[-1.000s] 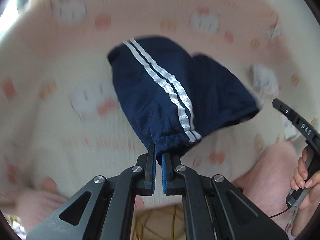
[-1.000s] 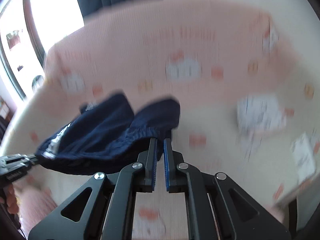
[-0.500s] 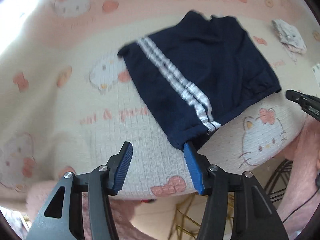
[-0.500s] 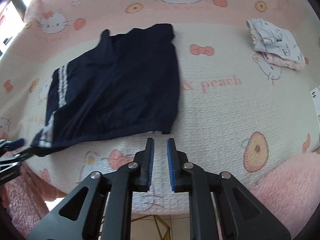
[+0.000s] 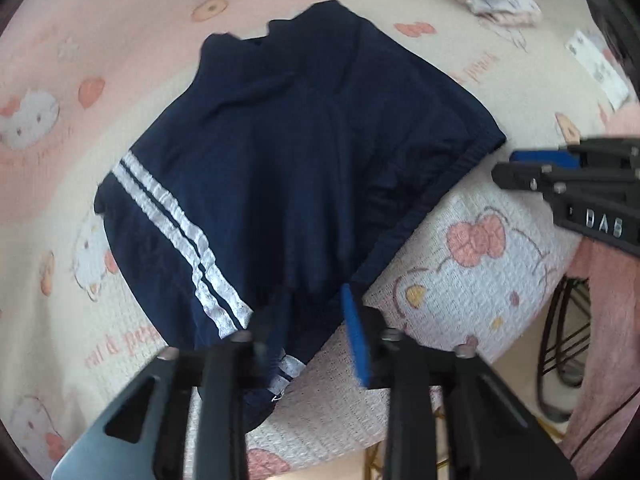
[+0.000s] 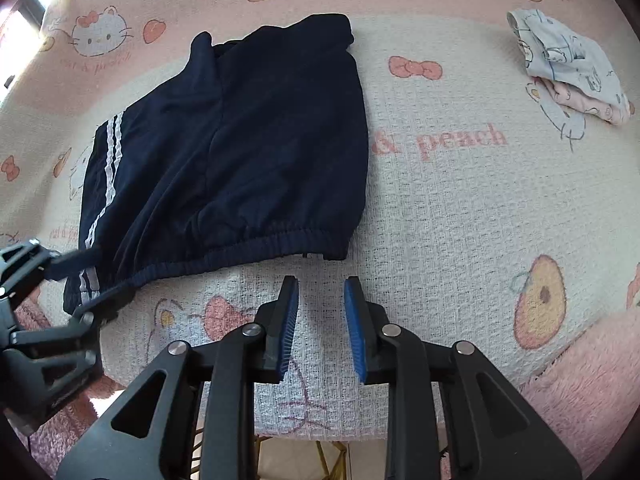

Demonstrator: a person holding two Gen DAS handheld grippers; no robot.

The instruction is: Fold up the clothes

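Note:
Navy shorts (image 5: 280,160) with two white side stripes lie flat on the cartoon-cat blanket (image 6: 480,200), waistband toward me. My left gripper (image 5: 310,320) straddles the striped waistband corner, with fabric between its jaws, which are closing. The gap between its pads is still wide. In the right wrist view the left gripper (image 6: 92,276) shows at the shorts' (image 6: 240,140) left corner. My right gripper (image 6: 320,300) hovers over bare blanket just in front of the waistband. Its jaws are opening and hold nothing. It also shows in the left wrist view, the right gripper (image 5: 506,164) beside the waistband's other end.
A small stack of folded light garments (image 6: 572,64) lies at the far right of the blanket. A fluffy pink cover (image 6: 580,380) hangs past the near edge. Below that edge a black wire frame (image 5: 560,340) and the floor show.
The shorts, lifted by both shut grippers a second ago, now lie on the blanket, released. The left gripper opened wide, then came over the striped corner and narrowed. The right jaws parted slightly.

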